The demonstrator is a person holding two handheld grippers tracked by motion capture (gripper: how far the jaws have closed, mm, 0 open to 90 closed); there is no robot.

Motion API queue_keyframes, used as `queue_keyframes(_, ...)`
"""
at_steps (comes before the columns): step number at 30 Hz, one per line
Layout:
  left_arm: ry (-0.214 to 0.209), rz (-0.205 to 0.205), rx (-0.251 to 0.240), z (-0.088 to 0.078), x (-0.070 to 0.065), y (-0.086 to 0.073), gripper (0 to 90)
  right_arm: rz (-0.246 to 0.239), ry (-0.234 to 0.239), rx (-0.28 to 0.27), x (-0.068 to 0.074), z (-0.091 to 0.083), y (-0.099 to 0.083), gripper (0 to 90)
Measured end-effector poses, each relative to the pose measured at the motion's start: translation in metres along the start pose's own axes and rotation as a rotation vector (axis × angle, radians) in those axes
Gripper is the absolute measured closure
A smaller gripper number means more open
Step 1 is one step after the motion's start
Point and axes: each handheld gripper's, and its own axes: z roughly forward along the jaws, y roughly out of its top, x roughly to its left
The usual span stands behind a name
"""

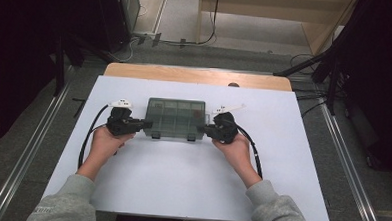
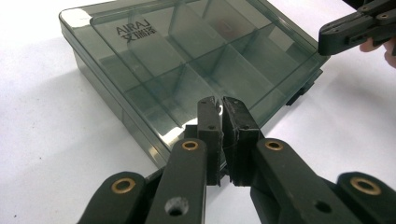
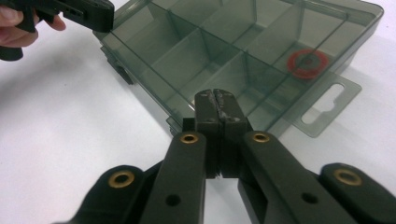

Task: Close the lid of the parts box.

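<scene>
One smoky translucent organiser box point(image 1: 175, 118), lid down, lay mid-worktop point(image 1: 130, 187) between two claws. The left claw point(image 2: 223, 105) sat closed on nothing at one short end, a sliver of gap between its pads; the right claw point(image 3: 216, 96) was pressed fully together, empty, at the other end. Both tips looked close to the box walls (contact could not be told). Uneven pushing from closed tips might have skated the light box across the smooth sheet or twisted it. Inside lay one red ring point(image 3: 306, 61); two latches point(image 1: 173, 136) faced the person.
</scene>
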Motion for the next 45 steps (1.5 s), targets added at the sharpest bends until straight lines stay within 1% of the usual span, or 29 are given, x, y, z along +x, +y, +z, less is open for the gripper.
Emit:
queue_keyframes(1, 0.009, -0.006, 0.005, -0.001, -0.001, 0.001, 85.7, 0.0, -0.001, 0.0, 0.0, -0.001, 0.0, 86.6)
queue_keyframes(3, 0.002, -0.007, 0.01, -0.003, -0.002, 0.001, 82.3, 0.003, 0.006, 0.015, 0.001, -0.003, 0.0, 84.4)
queue_keyframes(5, -0.004, -0.007, 0.011, -0.004, -0.004, 0.002, 81.9, 0.006, 0.018, 0.016, 0.002, -0.005, 0.0, 81.9)
queue_keyframes(6, -0.009, -0.007, 0.008, -0.005, -0.005, 0.002, 79.8, 0.008, 0.019, 0.015, 0.003, -0.006, 0.0, 80.0)
queue_keyframes(8, -0.009, -0.001, 0.01, -0.005, -0.008, 0.003, 72.3, -0.002, 0.029, 0.008, 0.004, -0.008, 0.001, 72.4)
queue_keyframes(9, -0.006, 0.004, 0.011, -0.006, -0.01, 0.003, 70.8, -0.006, 0.027, 0.004, 0.004, -0.009, 0.001, 70.9)
queue_keyframes(11, -0.015, 0.005, 0.009, -0.006, -0.012, 0.004, 65.4, -0.02, 0.034, -0.01, 0.005, -0.012, 0.001, 65.3)
queue_keyframes(13, -0.039, -0.005, 0.015, -0.006, -0.014, 0.004, 58.1, -0.018, 0.037, -0.019, 0.005, -0.014, 0.0, 59.5)
queue_keyframes(15, -0.051, -0.008, 0.015, -0.006, -0.016, 0.003, 50.8, -0.028, 0.041, -0.027, 0.006, -0.015, 0.0, 52.9)
queue_keyframes(17, -0.064, -0.02, -0.004, -0.007, -0.019, 0.002, 48.4, -0.033, 0.037, -0.022, 0.008, -0.017, 0.0, 47.9)
queue_keyframes(18, -0.083, -0.019, -0.012, -0.008, -0.02, 0.002, 44.8, -0.035, 0.039, -0.025, 0.009, -0.018, 0.0, 45.9)
queue_keyframes(19, -0.087, -0.013, -0.014, -0.008, -0.022, 0.001, 39.4, -0.029, 0.043, -0.027, 0.009, -0.02, 0.0, 45.7)
queue_keyframes(21, -0.087, 0.005, -0.017, -0.008, -0.025, 0.0, 38.5, -0.021, 0.054, -0.029, 0.01, -0.023, 0.0, 43.7)
queue_keyframes(24, -0.081, 0.031, -0.012, -0.01, -0.031, -0.002, 38.4, -0.043, 0.054, -0.039, 0.013, -0.027, -0.001, 40.6)
queue_keyframes(25, -0.086, 0.038, -0.018, -0.01, -0.033, -0.002, 38.4, -0.044, 0.054, -0.043, 0.014, -0.028, -0.002, 39.9)
queue_keyframes(27, -0.098, 0.038, -0.02, -0.011, -0.036, -0.004, 38.2, -0.044, 0.063, -0.055, 0.015, -0.03, -0.003, 38.9)
queue_keyframes(28, -0.101, 0.04, -0.02, -0.011, -0.036, -0.004, 33.5, -0.04, 0.068, -0.06, 0.016, -0.032, -0.004, 38.9)
queue_keyframes(29, -0.11, 0.034, -0.016, -0.011, -0.037, -0.005, 29.5, -0.04, 0.07, -0.064, 0.016, -0.033, -0.005, 38.9)
queue_keyframes(30, -0.116, 0.03, -0.015, -0.011, -0.038, -0.005, 28.7, -0.039, 0.073, -0.068, 0.016, -0.034, -0.006, 38.9)
queue_keyframes(31, -0.12, 0.028, -0.02, -0.012, -0.04, -0.006, 28.7, -0.039, 0.078, -0.065, 0.016, -0.035, -0.007, 38.8)
queue_keyframes(32, -0.122, 0.039, -0.021, -0.012, -0.041, -0.007, 28.7, -0.035, 0.059, -0.071, 0.018, -0.035, -0.01, 38.1)
queue_keyframes(33, -0.113, 0.057, -0.023, -0.012, -0.043, -0.009, 28.7, -0.048, 0.044, -0.069, 0.019, -0.035, -0.011, 37.1)
queue_keyframes(34, -0.108, 0.067, -0.023, -0.012, -0.045, -0.009, 28.7, -0.074, 0.024, -0.061, 0.022, -0.035, -0.013, 36.9)
queue_keyframes(35, -0.102, 0.078, -0.017, -0.012, -0.047, -0.01, 28.7, -0.079, 0.021, -0.064, 0.022, -0.036, -0.015, 36.4)
queue_keyframes(37, -0.099, 0.093, -0.011, -0.011, -0.049, -0.013, 28.7, -0.064, 0.04, -0.061, 0.024, -0.037, -0.017, 35.8)
queue_keyframes(40, -0.096, 0.111, -0.016, -0.01, -0.054, -0.018, 28.7, -0.08, 0.044, -0.071, 0.026, -0.039, -0.022, 34.8)
queue_keyframes(42, -0.097, 0.104, -0.02, -0.009, -0.058, -0.021, 28.7, -0.077, 0.05, -0.073, 0.028, -0.039, -0.024, 33.9)
queue_keyframes(43, -0.102, 0.103, -0.021, -0.01, -0.059, -0.023, 28.7, -0.083, 0.053, -0.075, 0.028, -0.04, -0.025, 33.8)
queue_keyframes(45, -0.111, 0.108, -0.022, -0.009, -0.062, -0.025, 28.7, -0.086, 0.049, -0.077, 0.029, -0.04, -0.028, 31.7)
